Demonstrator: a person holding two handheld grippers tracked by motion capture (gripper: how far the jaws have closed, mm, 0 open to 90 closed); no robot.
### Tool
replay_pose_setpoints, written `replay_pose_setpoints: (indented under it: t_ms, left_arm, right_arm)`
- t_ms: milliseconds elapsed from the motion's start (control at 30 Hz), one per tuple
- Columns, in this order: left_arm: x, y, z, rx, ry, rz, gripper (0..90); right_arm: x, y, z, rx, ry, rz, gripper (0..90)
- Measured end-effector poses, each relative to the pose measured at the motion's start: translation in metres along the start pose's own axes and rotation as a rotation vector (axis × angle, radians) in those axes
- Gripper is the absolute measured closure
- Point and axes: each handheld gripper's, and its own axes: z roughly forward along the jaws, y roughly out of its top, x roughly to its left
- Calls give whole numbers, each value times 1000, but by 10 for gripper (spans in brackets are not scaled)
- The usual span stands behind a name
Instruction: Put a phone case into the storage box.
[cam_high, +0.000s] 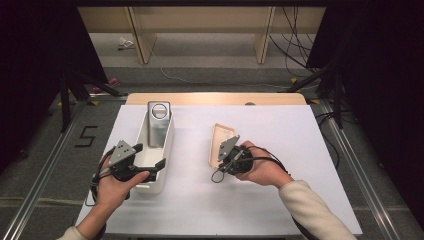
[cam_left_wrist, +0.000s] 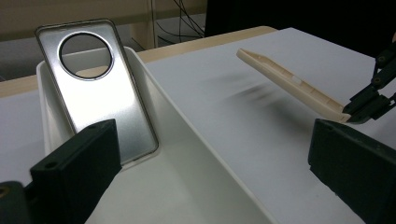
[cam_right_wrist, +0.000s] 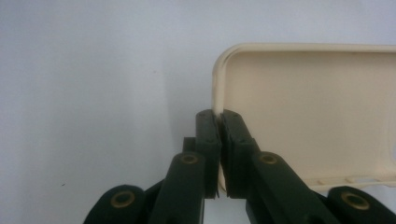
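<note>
- The right gripper (cam_high: 223, 159), just right of centre in the high view, is largely covered by its grey plate and the person's right hand (cam_high: 262, 169), so its jaws are hard to make out from above. In the right gripper view they stand pinched together on the thin side wall of the cream phone case (cam_right_wrist: 308, 112).
- The right edge of the right gripper view cuts off the cream case, so its far end is out of sight; its hollow inside faces the camera.
- In the left gripper view, at the right, the cream case (cam_left_wrist: 292, 84) hangs tilted clear above the white table (cam_left_wrist: 243, 121), with a soft blurred shadow beneath; the lower tip is caught in the right gripper's black jaws at the frame's edge.
- The left gripper (cam_high: 150, 156), lower left in the high view, has its jaws wide apart over the near end of the white tray (cam_high: 169, 145), gripping nothing.
- A silver phone case (cam_left_wrist: 100, 93) with a round hole leans upright against the tray's far end, at the upper left of the left gripper view; its bottom corner is hidden behind the left jaw.
- The tray's near end lies under the left gripper and the left hand (cam_high: 112, 187).
- Open white tabletop lies between tray and cream case, and wider to the right of the right hand and along the bottom.
- The table's wooden far edge (cam_high: 215, 98) shows bare at upper centre.
</note>
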Motion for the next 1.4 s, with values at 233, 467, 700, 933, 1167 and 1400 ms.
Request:
replay_pose_setpoints:
  t_ms: [233, 467, 700, 933, 1167, 1400]
  left_arm:
    - [0, 0, 0, 2, 1, 2, 20]
    - [-1, 0, 0, 3, 3, 3, 20]
    - [-3, 1, 1, 2, 0, 9, 22]
    - [-9, 7, 3, 3, -9, 17, 30]
    - [-24, 21, 13, 21, -38, 46, 62]
    - [-46, 40, 36, 51, -94, 86, 82]
  right_arm:
    - [5, -11, -14, -49, 9, 4, 871]
    - [13, -22, -22, -65, 13, 5, 871]
    - [21, -31, -30, -82, 13, 6, 871]
    - [32, -40, -36, -92, 17, -4, 870]
    - [42, -40, -39, -98, 15, -14, 871]
    - [50, -38, -39, -101, 21, -27, 871]
